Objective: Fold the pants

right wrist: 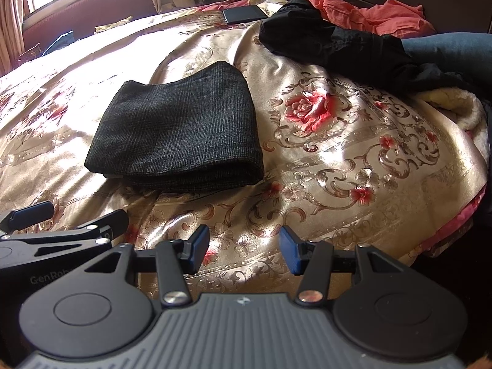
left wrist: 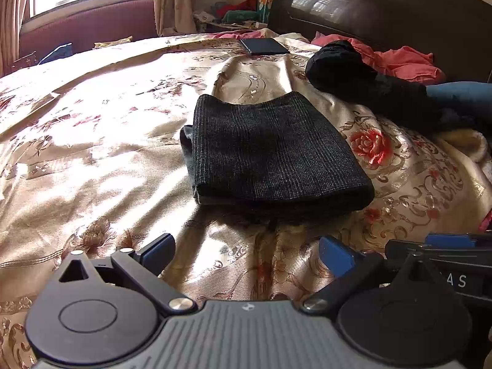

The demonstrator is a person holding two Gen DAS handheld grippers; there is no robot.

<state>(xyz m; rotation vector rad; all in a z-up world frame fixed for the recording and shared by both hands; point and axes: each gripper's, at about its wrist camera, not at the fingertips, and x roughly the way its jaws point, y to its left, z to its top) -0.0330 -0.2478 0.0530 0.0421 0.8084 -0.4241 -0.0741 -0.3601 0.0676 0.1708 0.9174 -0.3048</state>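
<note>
Folded pants (left wrist: 270, 150) lie on bed (left wrist: 92, 141) ahead of both grippers, long axis running away; left gripper (left wrist: 246, 253) nearer, right gripper (right wrist: 243, 250) offset right; both fingers apart, empty.

The bed (left wrist: 92, 141) wears a shiny gold cover with red roses, sunlit on the window side. In the middle lie the folded dark pants (left wrist: 273, 150), a neat thick square. Behind them, towards the headboard, a black garment (left wrist: 353, 73) sprawls loose, with crumpled coral cloth (left wrist: 399, 61) beyond it. A dark flat phone (left wrist: 264, 46) rests further back. At the right edge a cream fleece (right wrist: 461, 104) bunches up.
</note>
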